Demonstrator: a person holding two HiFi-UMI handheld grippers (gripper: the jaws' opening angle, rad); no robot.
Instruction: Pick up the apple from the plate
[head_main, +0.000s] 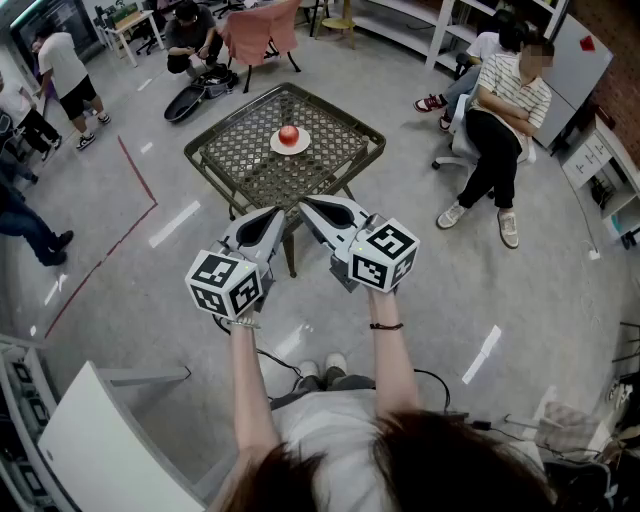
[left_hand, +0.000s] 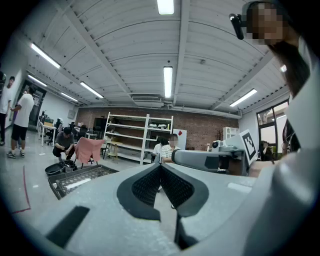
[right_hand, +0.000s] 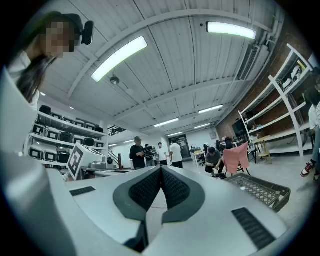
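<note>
Approach stage; left gripper (head_main: 276, 212) and right gripper (head_main: 306, 205) both clenched, empty, mid-frame; next needs reaching up-frame, opening round apple (head_main: 288, 134).

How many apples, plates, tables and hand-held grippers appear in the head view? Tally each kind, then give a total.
apple: 1
plate: 1
table: 1
grippers: 2 (left gripper, right gripper)
Total: 5

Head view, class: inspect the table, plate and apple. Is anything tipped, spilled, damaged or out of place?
Nothing stands out. The red apple sits on the white plate near the middle of the mesh-topped table. The left gripper and right gripper hover short of the plate, jaws together, empty.
</note>
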